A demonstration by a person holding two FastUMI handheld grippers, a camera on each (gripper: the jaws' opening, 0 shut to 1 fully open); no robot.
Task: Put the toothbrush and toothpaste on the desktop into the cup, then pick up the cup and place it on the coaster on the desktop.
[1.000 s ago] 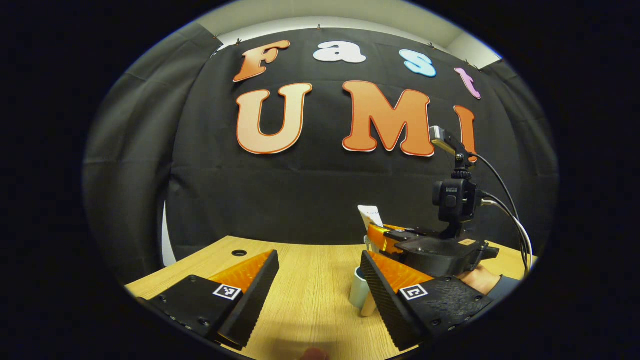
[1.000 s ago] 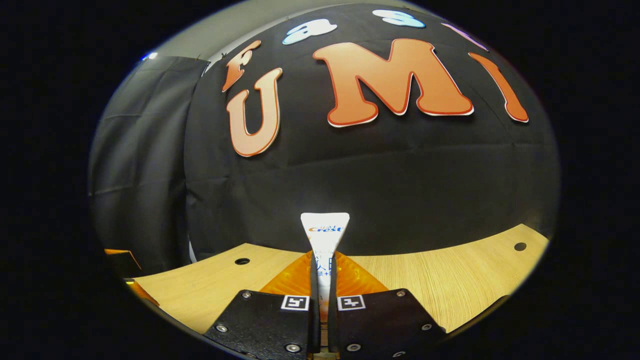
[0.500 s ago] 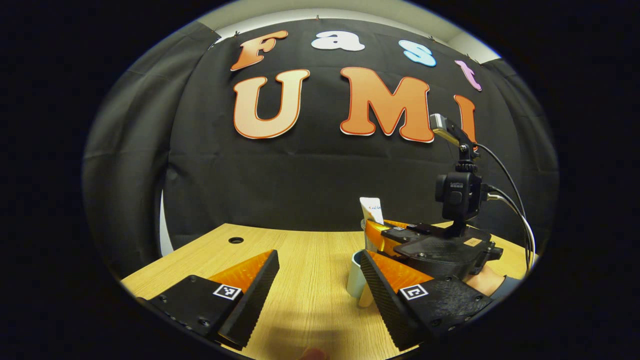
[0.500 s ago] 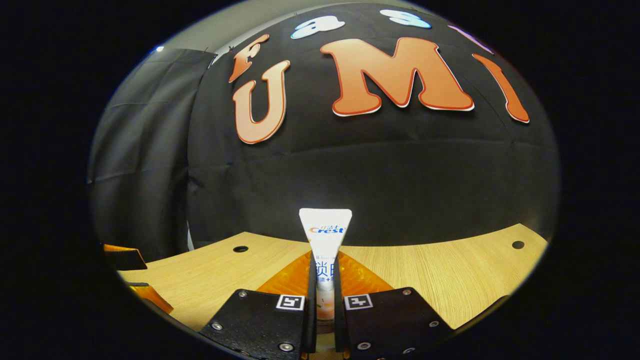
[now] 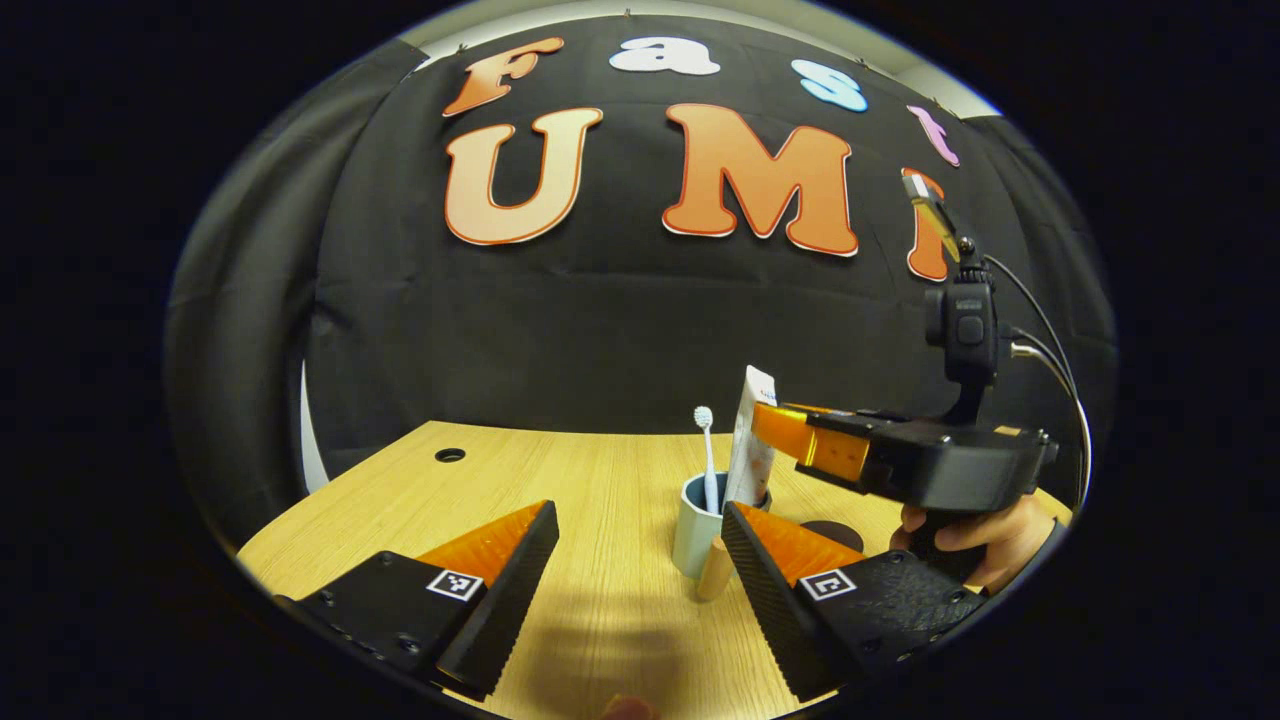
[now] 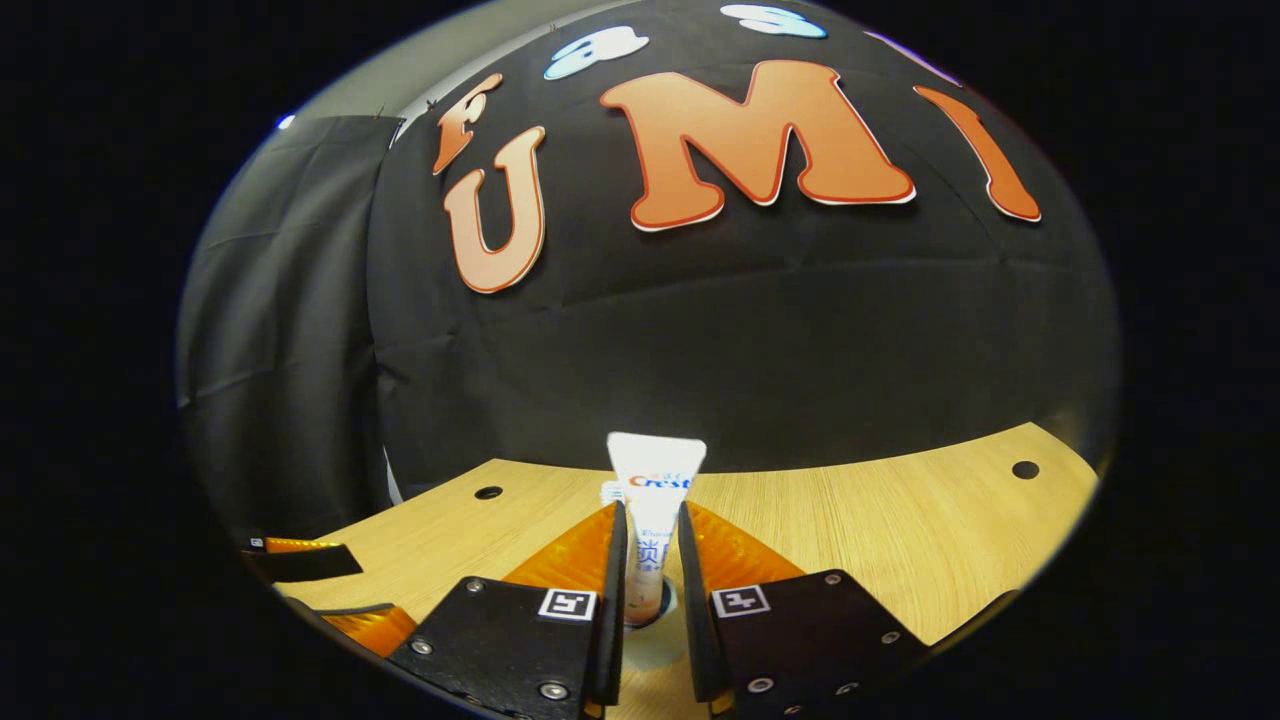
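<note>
right gripper (image 6: 648, 590): fingers narrowly parted, one on each side of the toothpaste tube; a thin gap shows on both sides, so whether they press on it cannot be told.
toothpaste tube (image 6: 652, 500): upright between those fingers, flat crimped end on top, lower end down in the cup; in the left gripper view it leans slightly inside the cup.
cup (image 5: 697, 525): pale blue-grey, standing on the desktop just beside the left gripper's right-hand finger, with a light wooden handle on its near side.
toothbrush (image 5: 706, 455): upright in the cup, bristles on top, just left of the tube.
left gripper (image 5: 640, 585): fingers spread wide, holding nothing, low over the desktop near its front edge.
coaster (image 5: 835, 533): dark round disc on the desktop, right of the cup, under the right gripper's body.
hand (image 5: 965, 540): grips the right gripper's handle.
desktop (image 5: 600, 500): light wood; bare stretch left of the cup, back to the black cloth wall, cable hole near the far left corner.
</note>
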